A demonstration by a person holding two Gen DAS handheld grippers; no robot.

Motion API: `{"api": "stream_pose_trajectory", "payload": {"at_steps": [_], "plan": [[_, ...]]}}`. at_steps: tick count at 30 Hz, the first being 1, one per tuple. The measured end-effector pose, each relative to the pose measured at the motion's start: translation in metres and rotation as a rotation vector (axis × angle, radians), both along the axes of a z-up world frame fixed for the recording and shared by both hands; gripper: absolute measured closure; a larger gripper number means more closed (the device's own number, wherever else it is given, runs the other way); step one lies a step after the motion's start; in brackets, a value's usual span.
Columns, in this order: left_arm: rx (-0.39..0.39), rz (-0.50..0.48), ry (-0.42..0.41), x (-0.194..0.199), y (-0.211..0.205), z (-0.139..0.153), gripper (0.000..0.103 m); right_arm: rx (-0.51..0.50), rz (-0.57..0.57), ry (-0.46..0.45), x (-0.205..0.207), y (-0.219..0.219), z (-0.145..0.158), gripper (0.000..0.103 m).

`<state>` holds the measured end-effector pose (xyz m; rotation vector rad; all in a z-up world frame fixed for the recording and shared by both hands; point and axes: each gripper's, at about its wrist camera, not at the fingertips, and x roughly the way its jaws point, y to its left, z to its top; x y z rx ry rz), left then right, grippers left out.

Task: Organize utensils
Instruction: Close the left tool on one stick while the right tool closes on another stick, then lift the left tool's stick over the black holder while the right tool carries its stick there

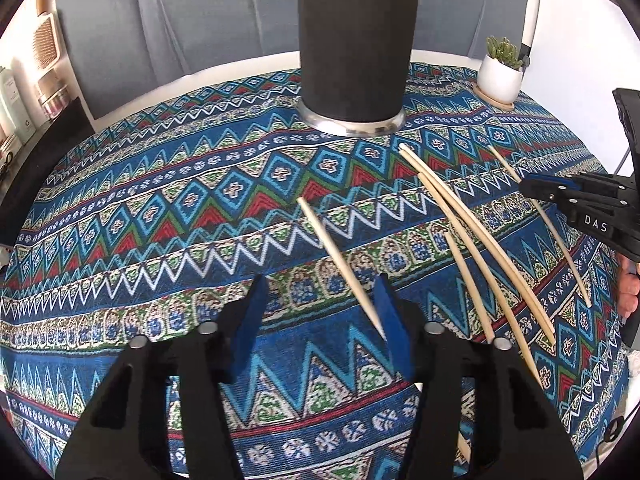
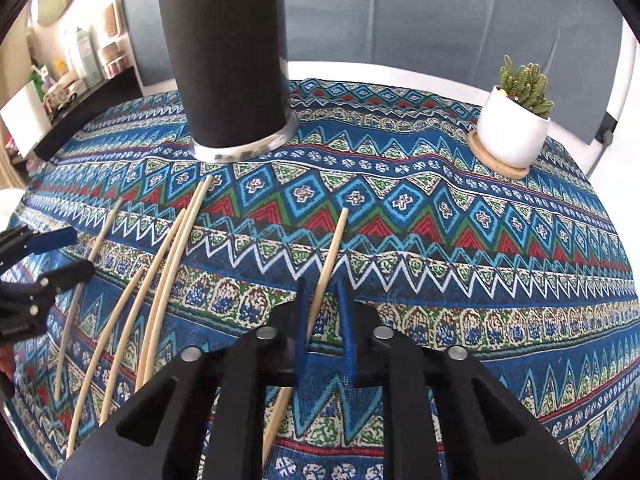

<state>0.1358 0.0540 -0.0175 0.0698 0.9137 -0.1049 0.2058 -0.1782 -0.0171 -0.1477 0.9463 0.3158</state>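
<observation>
Left wrist view: the left gripper (image 1: 320,320) hangs low over the patterned tablecloth (image 1: 160,208) with its jaws spread wide and nothing between them; one chopstick (image 1: 340,264) lies just beside the inner face of its right-hand blue pad, apparently not gripped; a loose bundle of chopsticks (image 1: 476,236) lies to the right, and the right gripper (image 1: 536,192) shows at the edge over the outermost stick; the black utensil holder (image 1: 356,44) stands upright at the far side, well apart from all of them.

Right wrist view: the right gripper (image 2: 324,320) has its jaws part-way parted, straddling a single chopstick (image 2: 328,264); whether the pads touch it I cannot tell, so I judge it not yet clamped; the holder (image 2: 228,64) stands ahead to the left, the potted succulent (image 2: 516,120) far right.

The step in hand looks like picking up a stick; next, pinch firmly, lift, tip it upright and lower it into the holder's mouth.
</observation>
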Motion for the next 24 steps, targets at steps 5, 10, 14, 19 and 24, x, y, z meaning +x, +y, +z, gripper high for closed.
{"api": "stream_pose_trajectory", "payload": {"at_steps": [5,10,14,19,24], "plan": [[-0.009,0.101,-0.029,-0.010,0.034,0.001,0.098,0.015,-0.020,0.015,-0.003,-0.017,0.001,0.097],[-0.032,0.127,-0.023,-0.019,0.053,0.003,0.098,0.029,-0.035,0.011,-0.011,-0.026,0.001,0.098],[-0.063,0.139,0.007,-0.021,0.062,0.007,0.098,0.054,-0.034,0.016,-0.014,-0.031,0.006,0.098],[-0.076,0.143,0.004,-0.014,0.062,0.018,0.098,0.069,-0.019,0.000,-0.014,-0.033,0.023,0.098],[-0.085,0.155,-0.028,-0.004,0.067,0.044,0.098,0.086,-0.015,-0.041,-0.008,-0.033,0.052,0.098]]}}
